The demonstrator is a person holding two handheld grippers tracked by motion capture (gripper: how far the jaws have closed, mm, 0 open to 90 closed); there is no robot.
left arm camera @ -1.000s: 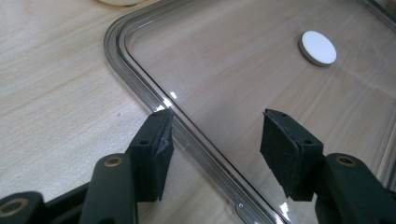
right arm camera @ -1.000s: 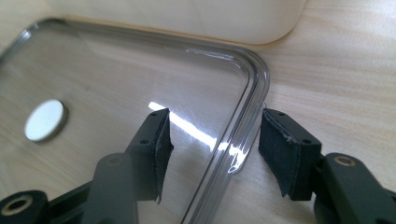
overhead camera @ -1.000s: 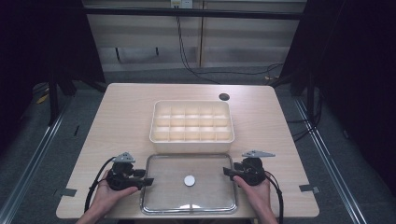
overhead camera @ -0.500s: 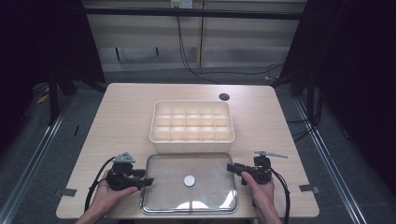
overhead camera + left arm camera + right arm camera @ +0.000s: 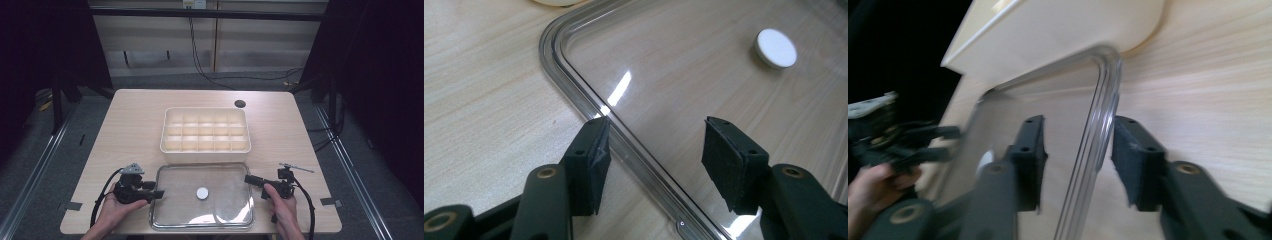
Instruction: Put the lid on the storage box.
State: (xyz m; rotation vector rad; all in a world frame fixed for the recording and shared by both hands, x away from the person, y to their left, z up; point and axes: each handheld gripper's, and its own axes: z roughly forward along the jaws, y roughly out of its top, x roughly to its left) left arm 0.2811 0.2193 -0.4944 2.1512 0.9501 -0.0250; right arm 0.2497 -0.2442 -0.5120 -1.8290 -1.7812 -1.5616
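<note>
A clear plastic lid with a white round knob lies flat on the table in front of a cream compartment box. My left gripper is open at the lid's left edge. In the left gripper view the lid's rim runs between the spread jaws of the left gripper, with the knob farther off. My right gripper is at the lid's right edge. Its jaws have just been closing and now straddle the rim with a gap left, so the right gripper is open.
A small dark round spot sits on the table behind the box. Grey tape marks lie near the front corners. The box's near wall stands right behind the lid. Dark floor drops off around the table.
The right hand has shifted a little to the right, out to the lid's right edge, and its jaws stand narrower. The left hand and the lid have stayed put.
</note>
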